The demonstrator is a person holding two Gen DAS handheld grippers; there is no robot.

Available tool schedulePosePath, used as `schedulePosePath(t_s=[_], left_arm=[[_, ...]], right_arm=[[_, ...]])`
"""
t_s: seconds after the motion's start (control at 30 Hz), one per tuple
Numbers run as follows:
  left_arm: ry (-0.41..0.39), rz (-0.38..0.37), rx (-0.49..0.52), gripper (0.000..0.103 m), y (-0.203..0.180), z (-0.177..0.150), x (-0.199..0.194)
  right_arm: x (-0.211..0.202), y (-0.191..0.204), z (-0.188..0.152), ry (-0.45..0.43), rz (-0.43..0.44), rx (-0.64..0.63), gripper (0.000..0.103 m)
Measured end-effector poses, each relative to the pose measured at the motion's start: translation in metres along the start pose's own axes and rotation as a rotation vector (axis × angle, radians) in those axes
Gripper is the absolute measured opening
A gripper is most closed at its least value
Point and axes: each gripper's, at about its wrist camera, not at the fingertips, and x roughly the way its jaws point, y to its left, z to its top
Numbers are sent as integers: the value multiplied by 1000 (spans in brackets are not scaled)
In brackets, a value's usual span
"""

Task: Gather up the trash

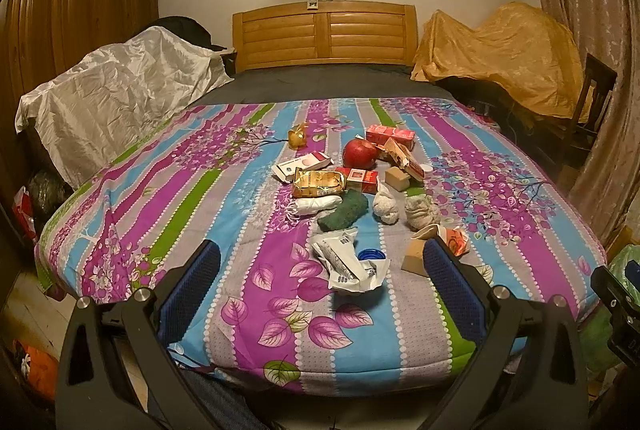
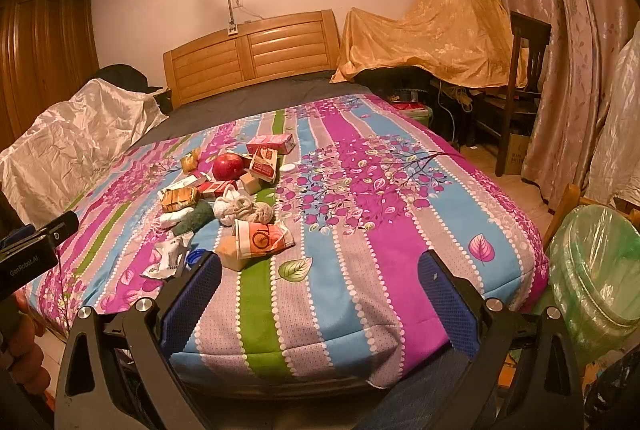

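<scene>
A heap of trash lies mid-bed: a crumpled white wrapper (image 1: pixel 349 262), a blue cap (image 1: pixel 371 254), a flattened orange paper cup (image 1: pixel 442 240), a gold packet (image 1: pixel 319 183), red boxes (image 1: pixel 390 135), balled socks (image 1: pixel 386 207) and a red apple (image 1: pixel 359 153). The paper cup (image 2: pixel 262 238) and white wrapper (image 2: pixel 170 256) also show in the right wrist view. My left gripper (image 1: pixel 322 262) is open and empty at the bed's near edge, in front of the wrapper. My right gripper (image 2: pixel 320 270) is open and empty over the bed's near right part. A green-lined bin (image 2: pixel 596 278) stands right of the bed.
The bed has a striped floral cover (image 1: pixel 160 197) and a wooden headboard (image 1: pixel 324 35). White-draped furniture (image 1: pixel 116 89) stands to the left, a gold-draped pile (image 2: pixel 432 33) and a dark chair (image 2: pixel 524 77) to the right. Curtains hang at the far right.
</scene>
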Motion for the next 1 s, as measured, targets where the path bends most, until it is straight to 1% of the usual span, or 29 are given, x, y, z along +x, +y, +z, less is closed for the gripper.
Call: schedulePosePath(t_s=[0.27, 0.37, 0.43, 0.5, 0.6, 0.67, 0.73, 0.77, 0.87, 0.9, 1.0], left_arm=[[2, 2, -1, 98, 2, 0, 0], [3, 9, -35, 98, 12, 3, 3], [23, 17, -67, 98, 27, 4, 11], [41, 46, -54, 98, 38, 1, 21], [86, 53, -57, 97, 52, -3, 33], [107, 36, -63, 96, 57, -6, 38], [148, -21, -57, 96, 57, -8, 46], [181, -64, -61, 96, 56, -10, 52], [258, -142, -103, 90, 55, -13, 68], [296, -170, -128, 85, 53, -13, 77], [334, -194, -138, 79, 41, -12, 98]], right_arm=[[2, -1, 3, 1, 8, -2, 98], [10, -2, 8, 11, 20, -8, 98], [16, -3, 11, 1, 21, -3, 98], [24, -2, 12, 13, 23, -4, 98], [32, -2, 11, 33, 26, -5, 98], [37, 1, 7, 49, 26, -20, 98], [43, 4, 3, 69, 23, -38, 98], [45, 5, 1, 78, 22, -44, 98], [52, 6, -2, 100, 15, -50, 98], [54, 6, -3, 107, 10, -49, 98], [61, 2, -6, 129, -1, -44, 98]])
